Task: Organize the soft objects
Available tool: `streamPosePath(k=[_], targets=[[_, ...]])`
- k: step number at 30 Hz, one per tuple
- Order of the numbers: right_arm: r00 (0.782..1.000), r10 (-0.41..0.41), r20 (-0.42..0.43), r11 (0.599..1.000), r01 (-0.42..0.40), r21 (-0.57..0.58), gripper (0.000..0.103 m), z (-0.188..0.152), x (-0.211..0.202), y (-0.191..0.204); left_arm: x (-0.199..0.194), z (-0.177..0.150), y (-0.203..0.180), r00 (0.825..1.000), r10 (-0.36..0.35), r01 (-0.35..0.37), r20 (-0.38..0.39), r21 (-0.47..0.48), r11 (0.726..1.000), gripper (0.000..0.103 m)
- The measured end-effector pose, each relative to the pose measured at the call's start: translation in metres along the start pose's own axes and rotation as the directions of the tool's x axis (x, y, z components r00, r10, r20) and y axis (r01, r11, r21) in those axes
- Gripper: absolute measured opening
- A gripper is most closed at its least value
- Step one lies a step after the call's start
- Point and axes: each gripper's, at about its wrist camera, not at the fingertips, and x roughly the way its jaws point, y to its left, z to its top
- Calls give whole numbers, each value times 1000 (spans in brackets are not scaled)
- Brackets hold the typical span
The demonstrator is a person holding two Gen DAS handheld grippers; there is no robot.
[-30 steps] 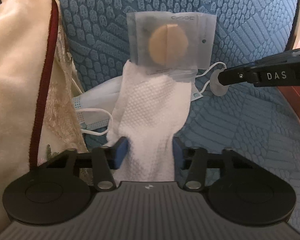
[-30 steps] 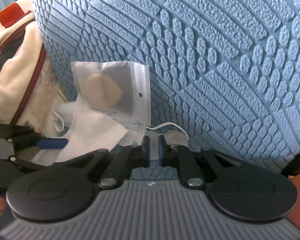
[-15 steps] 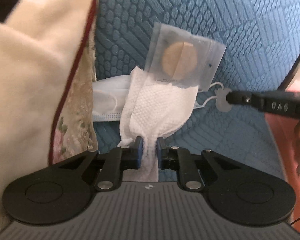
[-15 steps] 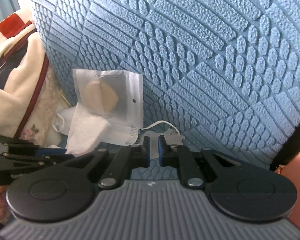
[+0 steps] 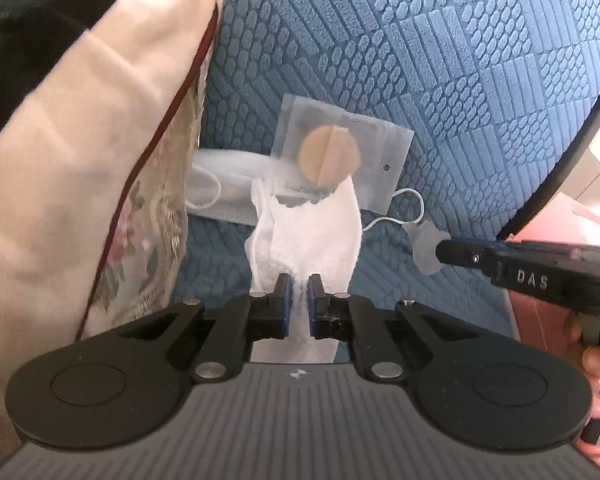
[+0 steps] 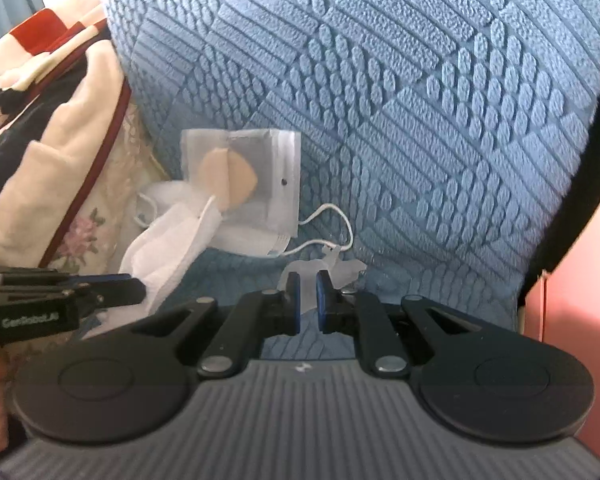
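Observation:
My left gripper (image 5: 299, 285) is shut on a white textured cloth (image 5: 308, 236) and holds its near end off the blue seat. The cloth's far end rests against a clear packet with a beige round pad (image 5: 332, 158). A white face mask (image 5: 224, 184) lies behind them, its ear loop (image 5: 404, 208) trailing right. My right gripper (image 6: 306, 286) is shut on a small translucent soft piece (image 6: 342, 270); in the left wrist view the gripper (image 5: 440, 250) is at the right. The cloth (image 6: 172, 240), packet (image 6: 240, 176) and mask (image 6: 256, 240) also show in the right wrist view.
A blue patterned chair back (image 5: 420, 60) and seat (image 5: 216, 264) hold the items. A cream cushion with dark red piping and floral fabric (image 5: 80, 160) fills the left side. A pink box (image 6: 580, 320) stands at the right.
The left gripper closed on the white cloth and pulled it back and up, bunching it. The right gripper, still shut on the translucent piece, has also drawn back a little.

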Motion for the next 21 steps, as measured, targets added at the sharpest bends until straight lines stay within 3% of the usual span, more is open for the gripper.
streamPosePath(k=[11, 21], targets=[[1000, 3, 9, 1000, -2, -29, 11, -24, -28, 25, -22, -41, -15, 999, -28, 29, 16, -72, 997, 9], [1000, 6, -24, 1000, -6, -20, 11, -74, -59, 46, -48, -80, -27, 999, -32, 34, 22, -80, 996, 9]])
